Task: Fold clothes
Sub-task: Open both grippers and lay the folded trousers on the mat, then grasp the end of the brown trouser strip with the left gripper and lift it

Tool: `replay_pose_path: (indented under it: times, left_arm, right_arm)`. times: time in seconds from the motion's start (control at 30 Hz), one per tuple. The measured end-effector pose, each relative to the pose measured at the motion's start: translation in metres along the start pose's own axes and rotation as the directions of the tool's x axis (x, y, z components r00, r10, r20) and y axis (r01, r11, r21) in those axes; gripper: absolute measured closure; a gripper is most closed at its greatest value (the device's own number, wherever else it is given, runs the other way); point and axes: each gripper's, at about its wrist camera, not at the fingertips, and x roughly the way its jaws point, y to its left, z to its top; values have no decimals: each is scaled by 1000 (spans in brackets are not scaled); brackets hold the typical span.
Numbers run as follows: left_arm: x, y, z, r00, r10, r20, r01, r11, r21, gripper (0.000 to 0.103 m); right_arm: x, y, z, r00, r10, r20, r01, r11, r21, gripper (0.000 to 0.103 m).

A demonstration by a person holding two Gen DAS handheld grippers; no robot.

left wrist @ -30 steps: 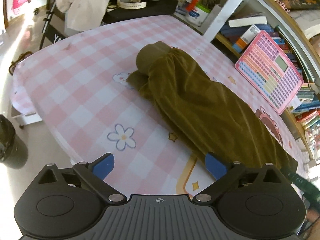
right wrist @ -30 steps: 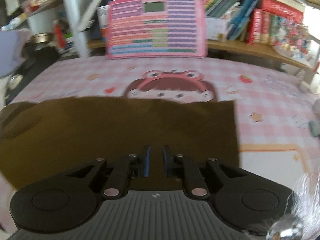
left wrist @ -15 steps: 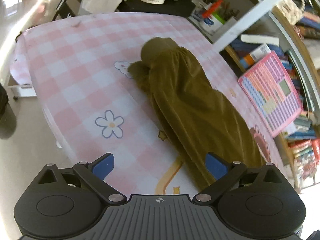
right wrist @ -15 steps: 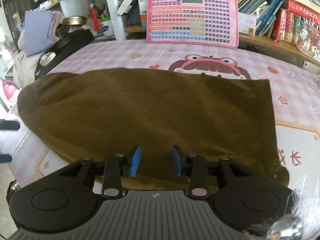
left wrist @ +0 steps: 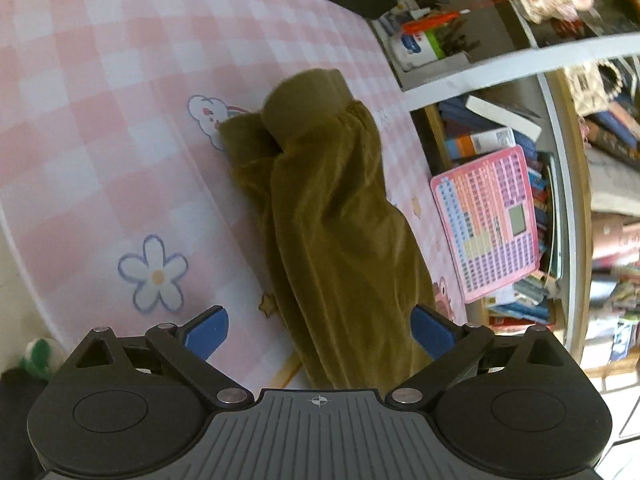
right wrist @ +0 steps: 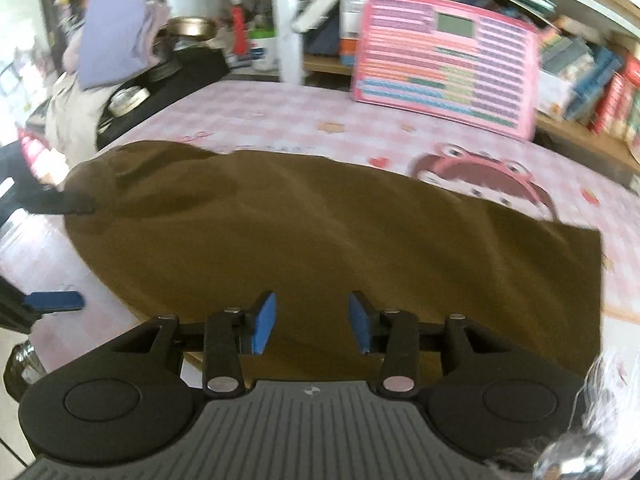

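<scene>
the olive-brown garment (left wrist: 340,232) lies lengthwise on the pink checked tablecloth (left wrist: 100,92), already doubled into a long narrow strip; its gathered waistband end sits far from the left camera beside a cloud print, and its straight cut end lies to the right in the right wrist view, near the pink toy keyboard (right wrist: 444,60) leaning on the shelf; the left gripper (left wrist: 320,330) hovers over the near part of the strip with its jaws spread wide, gripping nothing; the right gripper (right wrist: 312,322) hangs over the long near edge, its jaws opening, the cloth lying beneath them but not pinched; the step in hand looks like taking a fresh hold for a crosswise fold; to do it well, each gripper should probably settle on a corner of the same short end, catch all layers at once, then lift and carry that end evenly toward the other so the edges line up; compared with a second ago, the right jaws, then almost closed, are clearly apart, and the left view has rolled, so the strip now runs nearly straight up the picture
</scene>
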Motion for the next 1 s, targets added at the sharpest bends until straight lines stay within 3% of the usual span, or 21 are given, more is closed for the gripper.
replay_pose_path:
  times: [0.17, 0.27, 0.37, 0.53, 0.73, 0.9, 1.0]
  left_arm:
    - [7, 8, 19, 999, -35, 20, 36, 999, -32, 6]
    - [13, 7, 30, 999, -36, 38, 38, 998, -48, 12]
    - [18, 7, 35, 998, -35, 59, 39, 996, -75, 25]
    - [30, 14, 42, 997, -36, 70, 45, 992, -122, 66]
    - [39, 14, 45, 998, -38, 56, 44, 992, -116, 85]
    - [29, -1, 44, 994, -93, 53, 93, 996, 17, 89]
    - [28, -3, 47, 995, -95, 44, 92, 994, 57, 89]
  right_arm:
    - [22, 35, 13, 1000, -10, -10, 9, 998, -58, 64]
    - [35, 48, 19, 999, -36, -23, 34, 996, -82, 64]
    - [49, 57, 19, 996, -58, -68, 51, 994, -99, 65]
    - [52, 64, 15, 994, -71, -78, 60, 990, -130, 65]
    - [52, 63, 13, 994, -66, -92, 54, 991, -123, 65]
    - [47, 59, 17, 995, -49, -92, 42, 996, -77, 67]
    - [48, 50, 37, 996, -82, -33, 81, 996, -43, 66]
